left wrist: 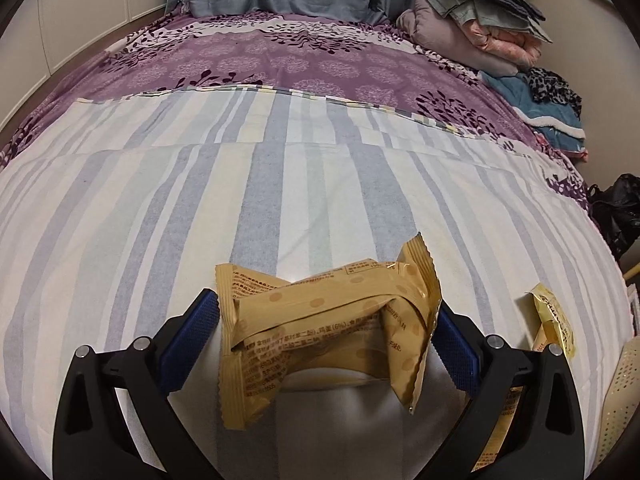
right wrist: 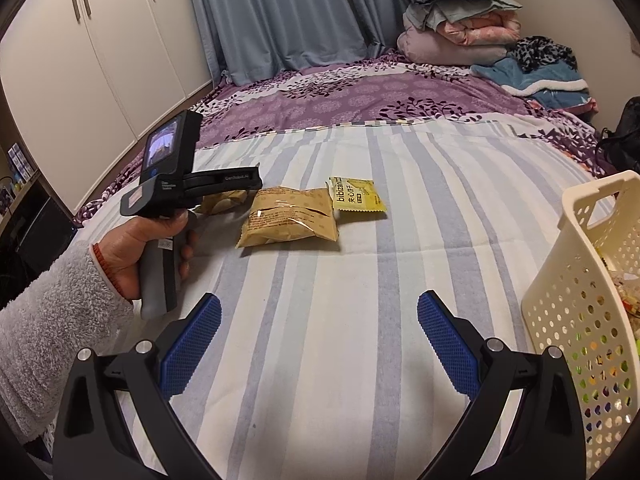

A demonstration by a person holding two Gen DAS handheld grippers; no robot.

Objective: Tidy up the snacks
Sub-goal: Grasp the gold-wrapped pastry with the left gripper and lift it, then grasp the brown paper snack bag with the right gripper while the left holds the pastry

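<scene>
Tan dotted snack packet point(left wrist: 328, 328), crumpled

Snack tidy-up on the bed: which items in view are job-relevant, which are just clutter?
Job:
- tan snack packets, between the open left gripper
- yellow snack packet
- cream perforated basket, snacks already inside
- right gripper, open, nothing in it

Clutter:
- folded blanket pile
- blue towel
- black bag
- curtains
- wardrobe

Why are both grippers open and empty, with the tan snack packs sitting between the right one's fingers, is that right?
Not quite. The tan snack packs sit between the left gripper fingers, as the left wrist view shows. The right gripper has only striped sheet between its fingers. Both are open, neither yet gripping.
</scene>
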